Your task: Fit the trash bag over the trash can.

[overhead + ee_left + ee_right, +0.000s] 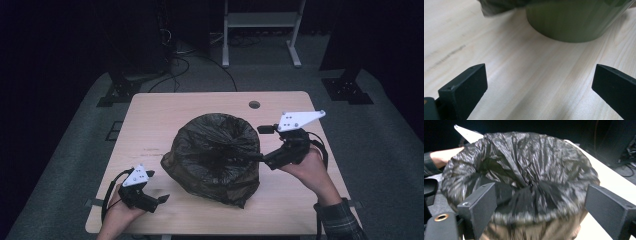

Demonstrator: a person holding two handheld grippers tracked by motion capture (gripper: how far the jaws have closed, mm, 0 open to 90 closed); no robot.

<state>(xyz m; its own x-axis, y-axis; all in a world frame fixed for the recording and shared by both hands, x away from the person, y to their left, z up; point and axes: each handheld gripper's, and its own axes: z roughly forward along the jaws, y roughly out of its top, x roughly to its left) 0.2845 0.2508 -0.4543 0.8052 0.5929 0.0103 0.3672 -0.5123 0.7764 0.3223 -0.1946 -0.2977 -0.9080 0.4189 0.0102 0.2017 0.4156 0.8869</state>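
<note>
Dark floor and black stands ring a pale wooden table [150,115]. From the high view, a bin [212,157] lined with a black bag [215,145] stands at the table's middle. The right gripper [255,157] reaches in level from the bin's right, its tips at the rim, so this hand is much the nearer. The left gripper [164,198] sits low at the near left corner, apart from the bin, pointing right along the front edge.

Seen from the left gripper view, its jaws stand spread over bare wood with nothing between them; the bin's green wall [574,22] lies ahead and a little right, a fold of bag [496,6] hanging beside it.

Looking along the right gripper [540,207] in its own view, the jaws are wide apart and straddle the near rim from above, pads off the plastic. The bag's mouth [521,170] opens straight ahead, so a short push forward and down would likely bring the rim between the pads.
</note>
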